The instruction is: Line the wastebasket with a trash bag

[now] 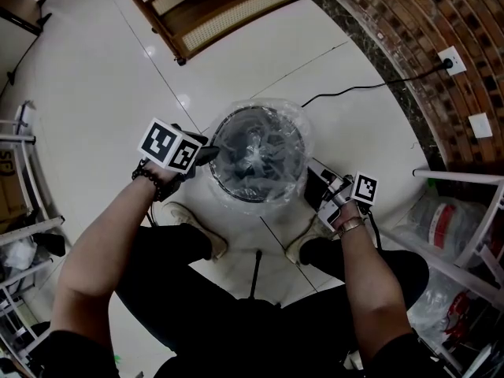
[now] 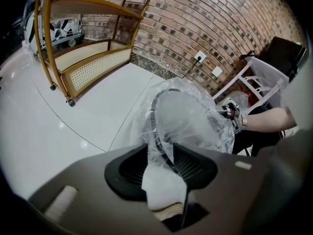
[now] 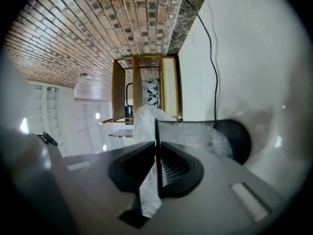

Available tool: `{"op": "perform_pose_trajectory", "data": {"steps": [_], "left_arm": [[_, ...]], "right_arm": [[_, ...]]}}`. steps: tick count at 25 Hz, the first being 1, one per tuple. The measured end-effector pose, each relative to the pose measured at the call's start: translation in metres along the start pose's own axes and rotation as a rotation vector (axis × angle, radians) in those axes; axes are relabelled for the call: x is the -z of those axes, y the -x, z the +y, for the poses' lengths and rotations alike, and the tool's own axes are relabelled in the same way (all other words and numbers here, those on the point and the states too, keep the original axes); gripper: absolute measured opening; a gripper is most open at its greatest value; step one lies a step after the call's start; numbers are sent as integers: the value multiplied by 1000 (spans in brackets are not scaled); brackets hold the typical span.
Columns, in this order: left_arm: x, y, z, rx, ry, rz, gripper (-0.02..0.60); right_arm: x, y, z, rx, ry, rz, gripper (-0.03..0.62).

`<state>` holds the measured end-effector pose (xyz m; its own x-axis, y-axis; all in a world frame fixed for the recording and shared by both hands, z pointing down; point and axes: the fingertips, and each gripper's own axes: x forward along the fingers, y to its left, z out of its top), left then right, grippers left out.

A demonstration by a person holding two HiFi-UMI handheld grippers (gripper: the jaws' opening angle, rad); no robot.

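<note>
A black mesh wastebasket point(image 1: 256, 186) stands on the white floor between the person's feet. A clear trash bag point(image 1: 260, 152) lies inside it, folded over the rim. My left gripper point(image 1: 206, 154) is at the rim's left side. In the left gripper view my left gripper point(image 2: 161, 153) is shut on bunched bag film point(image 2: 188, 119) and the rim wire point(image 2: 155, 121). My right gripper point(image 1: 321, 183) is at the rim's right side and points level. In the right gripper view my right gripper point(image 3: 156, 148) stands nearly together, pinching the bag point(image 3: 146, 116) against the mesh wall point(image 3: 195, 133).
A wooden rattan shelf point(image 1: 213, 6) stands beyond the basket, with a brick wall point(image 1: 425, 38) to the right. A black cable point(image 1: 346, 93) runs to a wall outlet point(image 1: 451, 60). White metal racks stand at right point(image 1: 465, 211) and left point(image 1: 24, 172). The person's shoes point(image 1: 197, 223) flank the basket.
</note>
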<state>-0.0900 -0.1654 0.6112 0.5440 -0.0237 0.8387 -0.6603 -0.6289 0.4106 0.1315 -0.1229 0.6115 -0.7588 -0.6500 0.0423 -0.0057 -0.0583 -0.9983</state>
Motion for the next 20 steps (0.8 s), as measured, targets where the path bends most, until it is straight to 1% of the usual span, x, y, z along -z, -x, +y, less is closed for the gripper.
{"op": "perform_pose_trajectory", "data": {"steps": [9, 13, 16, 17, 18, 20], "left_arm": [[-2, 1, -3, 6, -6, -5, 169], [-2, 2, -3, 8, -8, -10, 169], [-4, 2, -4, 11, -11, -13, 169], [-4, 2, -5, 12, -13, -14, 169], [-5, 2, -6, 13, -14, -14, 169], [-4, 2, -7, 14, -15, -13, 170]], "right_arm": [[7, 6, 3, 73, 81, 45, 43], [2, 15, 4, 112, 117, 35, 44], [-3, 20, 8, 124, 138, 27, 45], [-5, 21, 10, 125, 144, 25, 68], [-8, 22, 12, 128, 155, 25, 114], [-14, 22, 13, 147, 189, 37, 181]]}}
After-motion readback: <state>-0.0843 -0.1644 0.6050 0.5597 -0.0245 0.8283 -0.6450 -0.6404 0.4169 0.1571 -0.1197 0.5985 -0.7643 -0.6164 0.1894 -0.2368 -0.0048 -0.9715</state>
